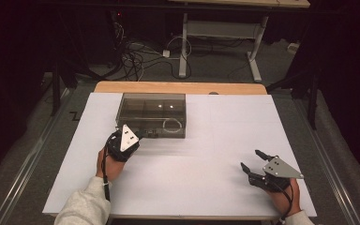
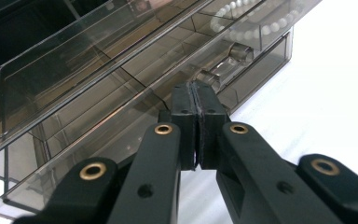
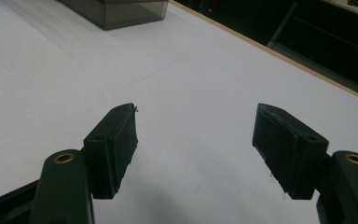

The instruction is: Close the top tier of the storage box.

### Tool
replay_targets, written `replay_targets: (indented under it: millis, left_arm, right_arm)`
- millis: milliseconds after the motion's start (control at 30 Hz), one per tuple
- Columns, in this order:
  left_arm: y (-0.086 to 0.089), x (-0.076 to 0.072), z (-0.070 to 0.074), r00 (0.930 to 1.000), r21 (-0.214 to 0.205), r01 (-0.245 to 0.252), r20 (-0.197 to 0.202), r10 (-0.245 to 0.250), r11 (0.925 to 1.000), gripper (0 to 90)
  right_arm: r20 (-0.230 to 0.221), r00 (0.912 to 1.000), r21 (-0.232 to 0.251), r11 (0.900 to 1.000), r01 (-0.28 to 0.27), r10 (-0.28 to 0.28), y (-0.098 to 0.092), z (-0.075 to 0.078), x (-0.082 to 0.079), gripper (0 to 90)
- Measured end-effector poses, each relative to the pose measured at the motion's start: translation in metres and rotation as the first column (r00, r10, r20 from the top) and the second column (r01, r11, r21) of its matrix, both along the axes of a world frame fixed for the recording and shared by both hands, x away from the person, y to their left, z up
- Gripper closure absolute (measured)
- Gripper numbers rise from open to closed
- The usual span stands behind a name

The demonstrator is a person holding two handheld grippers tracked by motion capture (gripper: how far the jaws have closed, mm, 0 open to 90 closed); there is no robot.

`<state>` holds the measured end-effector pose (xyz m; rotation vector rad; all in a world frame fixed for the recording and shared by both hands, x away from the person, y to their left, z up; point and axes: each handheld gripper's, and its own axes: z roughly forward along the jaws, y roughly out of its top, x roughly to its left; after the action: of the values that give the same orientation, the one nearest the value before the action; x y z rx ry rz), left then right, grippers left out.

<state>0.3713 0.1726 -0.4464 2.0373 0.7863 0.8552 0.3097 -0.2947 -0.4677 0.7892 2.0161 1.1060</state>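
Observation:
A smoky clear plastic box (image 1: pixel 151 115) with several compartments stands at the back left of the white table (image 1: pixel 215 136). A string of white beads (image 1: pixel 171 126) lies in its right front part, seen as pale pearls (image 2: pixel 242 23) in the left gripper view. My left gripper (image 1: pixel 143 134) is at the box's front wall, jaws shut, pads pressed flat together (image 2: pixel 196 93). Its tips sit right by a small clear handle (image 2: pixel 223 65) on the box (image 2: pixel 98 84); whether they touch it I cannot tell. My right gripper (image 1: pixel 250 158) rests low at the front right, open (image 3: pixel 196 135), with only bare table between its fingers.
The table's wooden back edge (image 1: pixel 178 87) runs behind the box. Beyond it on the floor lie tangled cables (image 1: pixel 136 56) and the white leg of another desk (image 1: pixel 183 47). White surface stretches between the two grippers.

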Motion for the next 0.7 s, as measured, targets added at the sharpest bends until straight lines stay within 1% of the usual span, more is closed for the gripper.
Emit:
replay_targets:
  millis: [100, 300, 400, 700]
  left_arm:
    - [-0.001, 0.001, 0.001, 1.0, 0.004, -0.001, 0.001, 0.001, 1.0, 86.0]
    - [-0.001, 0.006, 0.001, 1.0, -0.002, -0.006, 0.004, 0.006, 1.0, 86.1]
    - [-0.001, 0.009, 0.0, 0.9999, -0.003, -0.01, 0.008, 0.01, 0.9999, 86.1]
    - [-0.003, 0.012, -0.001, 0.9996, 0.001, -0.021, 0.017, 0.021, 0.9998, 86.0]
  right_arm:
    - [0.003, 1.0, 0.001, 1.0, 0.0, 0.0, 0.0, 0.001, 0.0, 30.9]
    - [0.005, 1.0, 0.003, 1.0, 0.007, -0.007, 0.0, 0.001, 0.0, 30.6]
    - [0.013, 0.9998, 0.003, 0.9999, 0.013, -0.013, 0.0, 0.001, -0.001, 29.4]
    - [0.024, 0.9995, 0.017, 0.9997, 0.02, -0.02, -0.001, 0.002, -0.001, 27.6]
